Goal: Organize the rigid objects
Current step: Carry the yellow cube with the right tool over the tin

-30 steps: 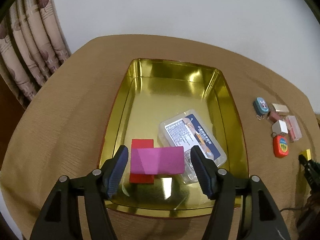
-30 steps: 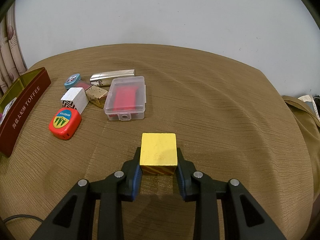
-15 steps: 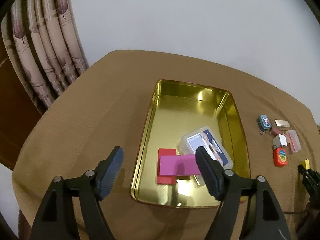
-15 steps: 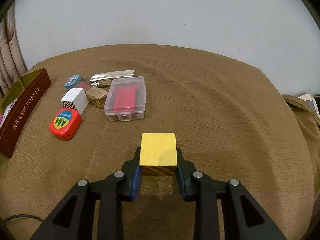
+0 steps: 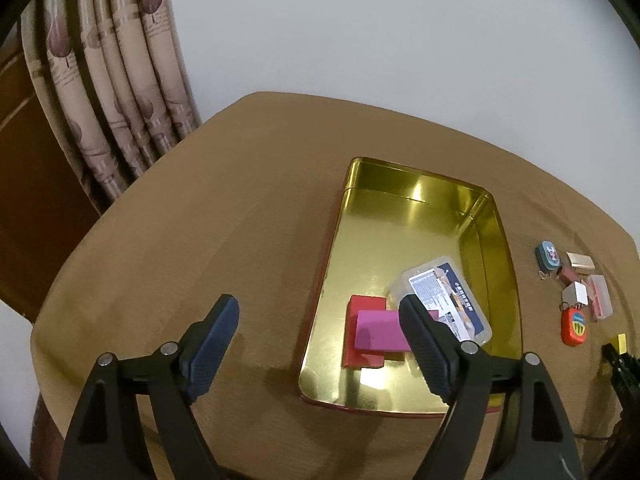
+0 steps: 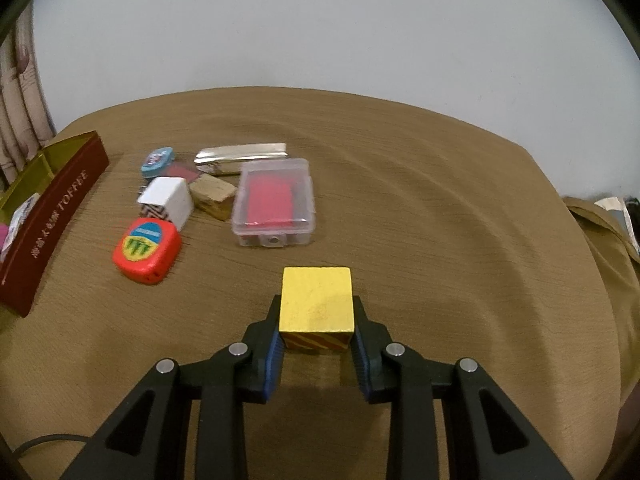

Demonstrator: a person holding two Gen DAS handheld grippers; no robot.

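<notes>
Right gripper (image 6: 316, 346) is clamped on the yellow wooden cube (image 6: 317, 304). Left gripper (image 5: 318, 346), jaws just opening, holds nothing. Lift the cube clear over the near wall of the gold rectangular tin (image 5: 404, 406), I'd say.

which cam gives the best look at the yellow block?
Right wrist view: the yellow block fills the centre foreground, top face and striped side visible, clamped in the right tool. The left wrist view shows only a sliver of it at the far right edge, beside the right tool's tip.
</notes>
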